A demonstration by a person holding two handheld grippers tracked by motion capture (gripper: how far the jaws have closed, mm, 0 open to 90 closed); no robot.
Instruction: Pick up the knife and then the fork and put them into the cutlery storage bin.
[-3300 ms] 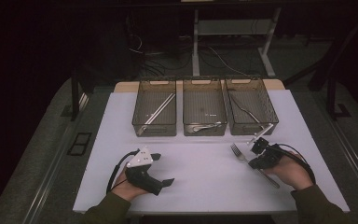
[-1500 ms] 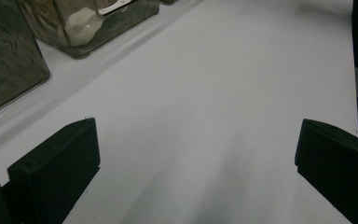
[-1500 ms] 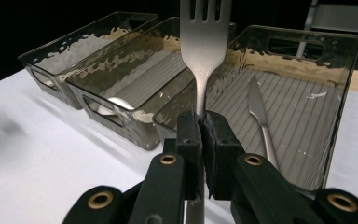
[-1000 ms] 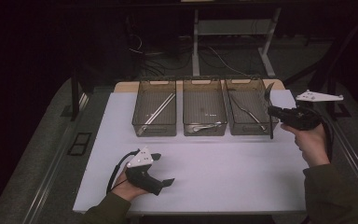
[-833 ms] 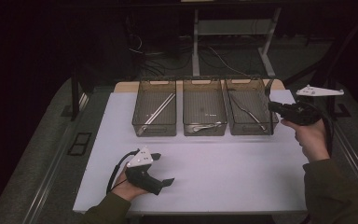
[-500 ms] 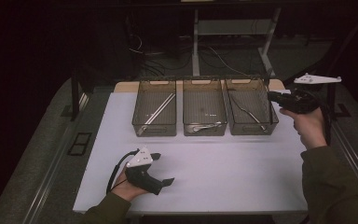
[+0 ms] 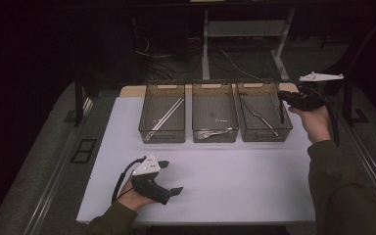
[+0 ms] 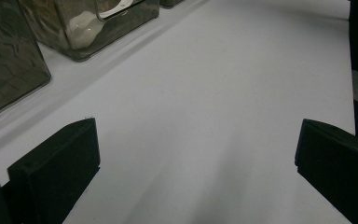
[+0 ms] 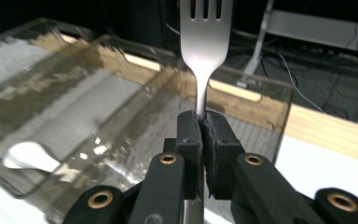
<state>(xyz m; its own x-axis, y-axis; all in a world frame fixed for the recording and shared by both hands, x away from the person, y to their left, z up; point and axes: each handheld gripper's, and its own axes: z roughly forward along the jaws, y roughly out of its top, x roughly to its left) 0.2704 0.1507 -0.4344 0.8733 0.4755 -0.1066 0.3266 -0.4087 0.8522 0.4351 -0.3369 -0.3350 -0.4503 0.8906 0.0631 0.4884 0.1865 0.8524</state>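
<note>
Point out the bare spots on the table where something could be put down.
Free: the white sheet between the bins and the near edge, right of the left gripper. Crowded: the bin row, where the right gripper holds a fork.

sleeves: dark olive | left hand-held gripper [image 7: 169,177]: black, grey three-cornered plate, black cable | right hand-held gripper [image 9: 201,125]: black jaws, brass-coloured screws

Fork [image 9: 206,42] plain silver, black right gripper [image 9: 200,122] with brass-coloured rivets. Three bins [image 7: 214,138] smoky grey, see-through. Table [image 7: 225,176] white (tan wood at far edge).
</note>
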